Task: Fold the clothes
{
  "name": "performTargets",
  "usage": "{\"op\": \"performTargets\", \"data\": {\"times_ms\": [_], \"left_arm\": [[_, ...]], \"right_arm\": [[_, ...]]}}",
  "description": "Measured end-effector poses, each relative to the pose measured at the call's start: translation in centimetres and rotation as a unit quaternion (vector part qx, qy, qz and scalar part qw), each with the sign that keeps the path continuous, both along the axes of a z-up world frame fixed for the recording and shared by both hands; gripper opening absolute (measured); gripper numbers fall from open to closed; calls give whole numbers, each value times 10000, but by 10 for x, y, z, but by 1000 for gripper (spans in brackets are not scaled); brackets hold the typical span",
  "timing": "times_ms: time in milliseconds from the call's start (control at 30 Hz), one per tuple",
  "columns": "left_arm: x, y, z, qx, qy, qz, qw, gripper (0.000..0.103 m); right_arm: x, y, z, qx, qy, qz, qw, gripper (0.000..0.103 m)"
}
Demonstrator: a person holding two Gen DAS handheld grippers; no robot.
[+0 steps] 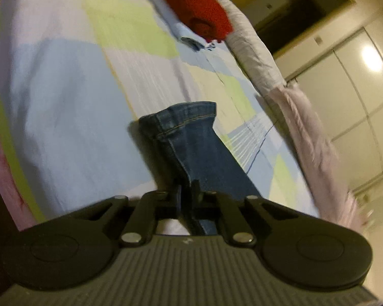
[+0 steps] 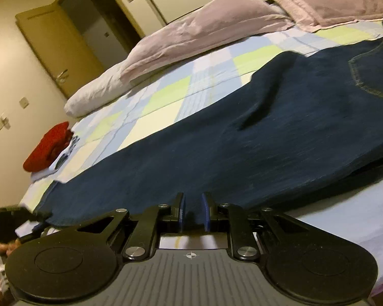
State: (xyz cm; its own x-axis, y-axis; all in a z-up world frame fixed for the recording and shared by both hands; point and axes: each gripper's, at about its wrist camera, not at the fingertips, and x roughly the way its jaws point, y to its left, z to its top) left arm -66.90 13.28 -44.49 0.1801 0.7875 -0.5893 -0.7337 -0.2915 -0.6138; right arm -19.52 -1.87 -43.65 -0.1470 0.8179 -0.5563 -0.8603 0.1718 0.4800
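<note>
On a checked pastel bedsheet (image 2: 166,94) beside a wooden door (image 2: 61,51), our left gripper (image 1: 187,188) and right gripper (image 2: 192,204) each pinch dark blue denim jeans (image 2: 242,148).

Your room is dim and yellow-tinted, and the brightest thing in the left wrist view is a round glare spot (image 1: 371,58) on the glossy wardrobe doors (image 1: 344,97). You get motion blur across the checked bedsheet (image 1: 63,89) and soft smearing on the jeans (image 2: 217,153), which throw a dark shadow. Both fisheye views bend straight lines and go black at the corners.
</note>
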Motion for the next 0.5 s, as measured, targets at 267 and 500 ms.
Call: {"op": "performTargets", "data": {"times_ms": [267,500], "left_arm": [[100,-2,82,1199,1690,-1383,9685,3],[258,-41,90,2004,1487,-3676,8959,4]], "right_arm": [[51,-32,13,321,12,-932,9951,17],[115,-74,27,597,92,-1820,9814,17]]}}
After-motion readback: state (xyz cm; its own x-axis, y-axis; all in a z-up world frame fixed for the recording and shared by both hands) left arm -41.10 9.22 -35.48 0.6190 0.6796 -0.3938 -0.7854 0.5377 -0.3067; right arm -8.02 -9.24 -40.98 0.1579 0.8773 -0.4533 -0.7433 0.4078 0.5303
